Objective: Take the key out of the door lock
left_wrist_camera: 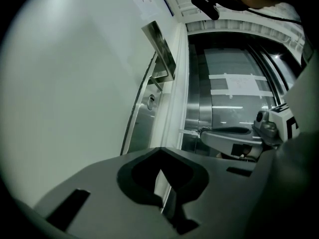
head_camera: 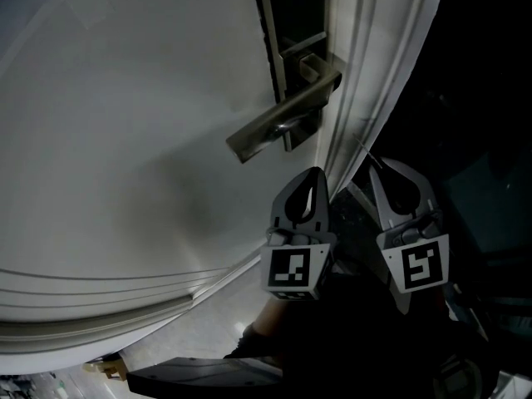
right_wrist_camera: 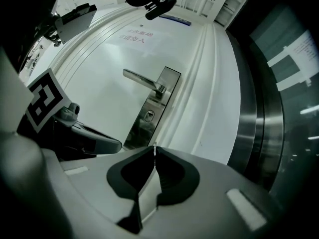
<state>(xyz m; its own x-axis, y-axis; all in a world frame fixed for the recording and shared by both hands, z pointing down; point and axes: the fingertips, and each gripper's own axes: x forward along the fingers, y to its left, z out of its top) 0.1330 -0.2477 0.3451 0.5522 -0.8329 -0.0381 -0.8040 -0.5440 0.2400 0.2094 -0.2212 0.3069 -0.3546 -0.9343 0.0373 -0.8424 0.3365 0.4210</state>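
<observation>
Mostly, the white door (head_camera: 125,123) fills the head view, its metal handle (head_camera: 283,119) sticking out from a tall steel plate (right_wrist_camera: 155,103). Lower down, the left gripper (head_camera: 314,177) and right gripper (head_camera: 389,171) hang side by side near the door's edge, each with its jaws pressed together on nothing. The lock (right_wrist_camera: 148,115) sits in the plate under the handle, apart from both grippers; the key is too small to make out there.

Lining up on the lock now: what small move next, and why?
Probably open the right gripper and ease it toward the keyhole under the lever handle. Its jaws are together and empty, short of the door. A key there is too small to make out.
</observation>
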